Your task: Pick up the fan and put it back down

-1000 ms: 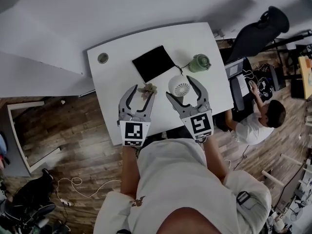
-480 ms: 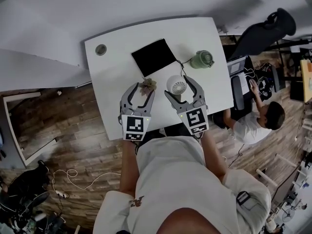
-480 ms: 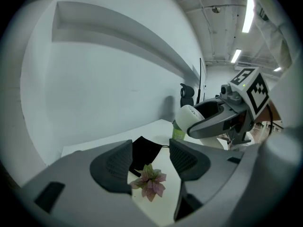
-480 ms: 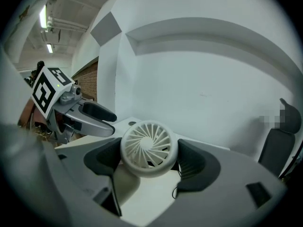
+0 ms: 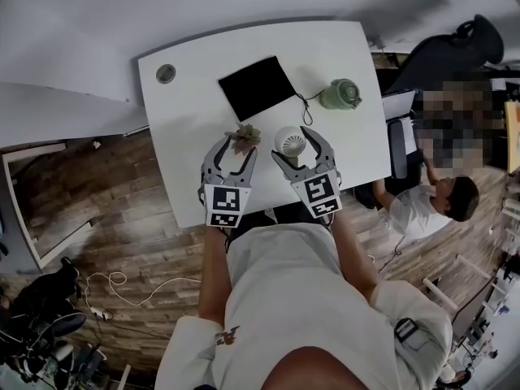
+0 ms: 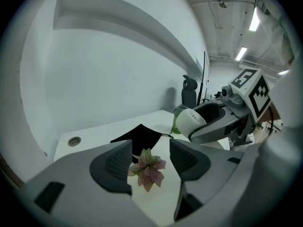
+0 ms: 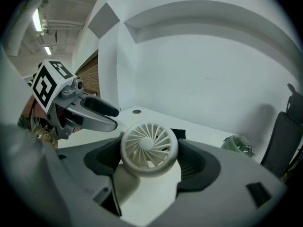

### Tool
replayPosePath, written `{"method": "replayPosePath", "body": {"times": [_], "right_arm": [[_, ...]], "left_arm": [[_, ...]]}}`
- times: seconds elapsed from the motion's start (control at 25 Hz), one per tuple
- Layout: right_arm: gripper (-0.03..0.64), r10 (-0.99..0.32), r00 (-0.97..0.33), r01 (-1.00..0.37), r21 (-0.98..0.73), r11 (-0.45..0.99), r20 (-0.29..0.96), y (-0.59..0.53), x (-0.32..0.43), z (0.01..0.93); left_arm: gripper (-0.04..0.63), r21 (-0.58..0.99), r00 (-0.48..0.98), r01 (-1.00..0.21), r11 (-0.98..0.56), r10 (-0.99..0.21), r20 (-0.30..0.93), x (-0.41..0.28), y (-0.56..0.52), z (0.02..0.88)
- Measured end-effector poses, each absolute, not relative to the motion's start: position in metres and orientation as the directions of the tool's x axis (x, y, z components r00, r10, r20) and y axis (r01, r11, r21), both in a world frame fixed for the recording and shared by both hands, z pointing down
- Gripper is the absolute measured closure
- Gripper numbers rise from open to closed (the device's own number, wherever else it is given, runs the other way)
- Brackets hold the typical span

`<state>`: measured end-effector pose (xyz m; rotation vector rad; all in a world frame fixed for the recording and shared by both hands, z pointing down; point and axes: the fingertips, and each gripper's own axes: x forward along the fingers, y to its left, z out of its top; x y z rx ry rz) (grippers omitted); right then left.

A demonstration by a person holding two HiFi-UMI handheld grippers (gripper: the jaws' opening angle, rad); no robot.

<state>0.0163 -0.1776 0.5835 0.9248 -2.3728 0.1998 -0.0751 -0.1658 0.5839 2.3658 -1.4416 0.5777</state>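
A small white fan (image 5: 291, 142) with a round grille (image 7: 149, 148) sits between the pads of my right gripper (image 5: 294, 148), which is shut on its head. Its white stand (image 7: 125, 183) hangs below the jaws, over the white table (image 5: 195, 136); whether it touches the top I cannot tell. To the left, my left gripper (image 5: 237, 146) is open. A small pink-green plant sprig (image 6: 147, 167) lies on the table between its fingertips, untouched. The right gripper and the fan also show at the right of the left gripper view, fan (image 6: 189, 121).
A black pouch (image 5: 256, 88) lies behind the grippers, a green jar (image 5: 341, 94) to its right with a cord between them. A round grommet (image 5: 166, 73) marks the far left corner. A seated person (image 5: 422, 205) and an office chair (image 5: 455, 51) are right of the table.
Both grippers have sunk toward the tabletop, the right one carrying the fan down and slightly left with it. The jaws' spread looks the same throughout.
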Motion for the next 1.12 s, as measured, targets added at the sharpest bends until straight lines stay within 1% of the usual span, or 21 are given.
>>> {"method": "replayPosePath", "body": {"times": [0.44,0.88,1.12], "right_arm": [[0.249,-0.495,-0.578,-0.642,0.013,0.766,0.649,-0.168,0.021,0.635],[0.249,-0.419,-0.565,-0.619,-0.03,0.785,0.711,-0.161,0.016,0.681],[0.249,-0.377,-0.534,-0.612,-0.038,0.79,0.757,-0.156,0.017,0.703]], "left_arm": [[0.337,0.074,0.387,-0.902,-0.424,-0.724,0.57,-0.074,-0.157,0.627],[0.321,0.096,0.371,-0.911,-0.402,-0.693,0.619,-0.072,-0.152,0.657],[0.318,0.107,0.371,-0.911,-0.398,-0.679,0.634,-0.072,-0.151,0.663]]}}
